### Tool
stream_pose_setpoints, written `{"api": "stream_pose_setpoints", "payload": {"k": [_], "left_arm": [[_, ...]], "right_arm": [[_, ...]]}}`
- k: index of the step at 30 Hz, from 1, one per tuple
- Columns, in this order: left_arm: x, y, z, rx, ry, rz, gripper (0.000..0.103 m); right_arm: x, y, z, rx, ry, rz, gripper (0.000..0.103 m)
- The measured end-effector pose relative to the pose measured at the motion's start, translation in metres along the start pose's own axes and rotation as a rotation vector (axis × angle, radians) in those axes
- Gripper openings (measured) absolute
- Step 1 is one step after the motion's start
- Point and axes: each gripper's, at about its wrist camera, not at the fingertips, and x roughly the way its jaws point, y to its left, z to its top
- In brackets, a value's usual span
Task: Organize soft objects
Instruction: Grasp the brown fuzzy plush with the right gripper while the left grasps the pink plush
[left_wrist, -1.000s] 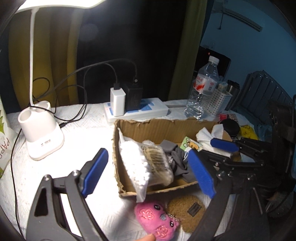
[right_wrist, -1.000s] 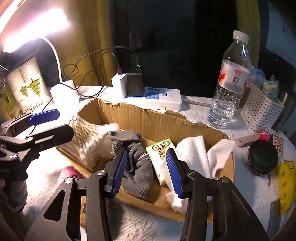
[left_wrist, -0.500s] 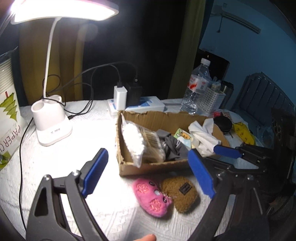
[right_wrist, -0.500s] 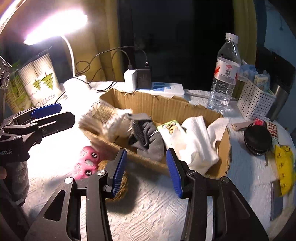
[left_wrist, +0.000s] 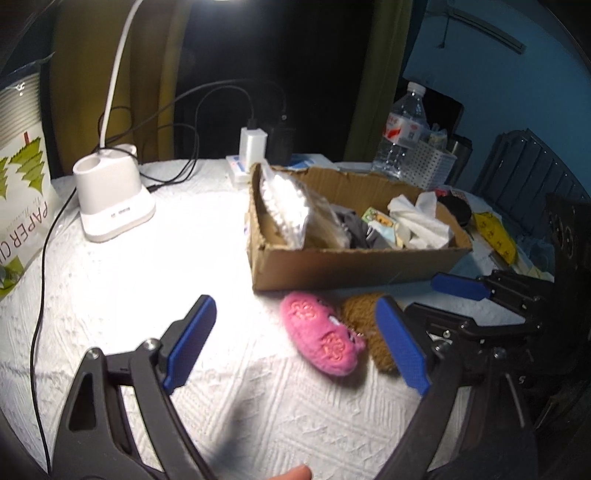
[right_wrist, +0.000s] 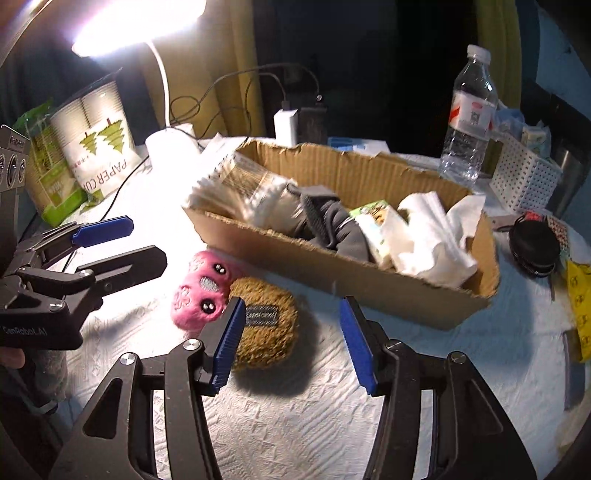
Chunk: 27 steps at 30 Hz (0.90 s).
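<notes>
— Both grippers had pulled back from the cardboard box (right_wrist: 343, 291) since the earlier frames; a second before, the right gripper's fingers sat over the grey cloth inside it. What lay out front?

— Pink plush toy (right_wrist: 203, 291) and brown plush toy (right_wrist: 264, 325), side by side and touching, on the white textured cloth (right_wrist: 295, 424) just beside the box's near wall. Pink one on its side, bead eyes toward the right wrist camera. Brown one carried a small dark patch.

— And in the box?

— A clear bag of white pieces (left_wrist: 286, 206) leaning at the left end, grey cloth (right_wrist: 332, 225) in the middle, a small printed packet, crumpled white tissue (right_wrist: 432, 236) at the right end.

— Claws?

— Right gripper (right_wrist: 291, 339) stood wide open, nothing between the blue pads; its left pad hung over the brown toy's near edge, contact not clear. Left gripper (left_wrist: 295, 347) also spread wide and empty, low over the cloth, the pink toy (left_wrist: 321, 338) lying between its pads in the left wrist view, the brown toy (left_wrist: 365, 332) partly hidden behind the right pad.

— Surroundings?

— White lamp base (left_wrist: 112, 199) to the left, a paper-cup pack (right_wrist: 96, 147) beyond it, power strip with chargers (left_wrist: 255, 147) behind the box, water bottle (right_wrist: 469, 114) and a white perforated basket (right_wrist: 524, 177) to the right.
</notes>
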Motion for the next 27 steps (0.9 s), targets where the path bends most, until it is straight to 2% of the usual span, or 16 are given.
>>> {"api": "stream_pose_setpoints", "payload": {"k": [5, 7, 14, 19, 21, 24, 27], "left_arm": [[0.012, 0.004, -0.006, -0.005, 0.039, 0.001, 0.089], [0.018, 0.003, -0.007, 0.001, 0.056, -0.004, 0.089], [0.040, 0.005, -0.013, -0.019, 0.118, 0.004, 0.089], [0.048, 0.002, -0.013, -0.024, 0.134, 0.010, 0.089], [0.050, 0.000, -0.012, -0.020, 0.138, 0.018, 0.089], [0.058, -0.005, -0.012, -0.012, 0.162, 0.027, 0.089], [0.065, -0.013, -0.012, 0.013, 0.178, 0.061, 0.089]], "right_arm": [[0.012, 0.004, -0.005, -0.001, 0.024, 0.019, 0.058], [0.018, 0.005, -0.005, 0.002, 0.033, 0.028, 0.063], [0.038, 0.001, -0.008, 0.019, 0.065, 0.072, 0.063], [0.046, -0.012, -0.012, 0.085, 0.060, 0.143, 0.063], [0.046, -0.013, -0.012, 0.093, 0.056, 0.158, 0.058], [0.041, -0.013, -0.013, 0.083, 0.047, 0.220, 0.037], [0.036, -0.010, -0.016, 0.054, 0.040, 0.217, 0.037]]}}
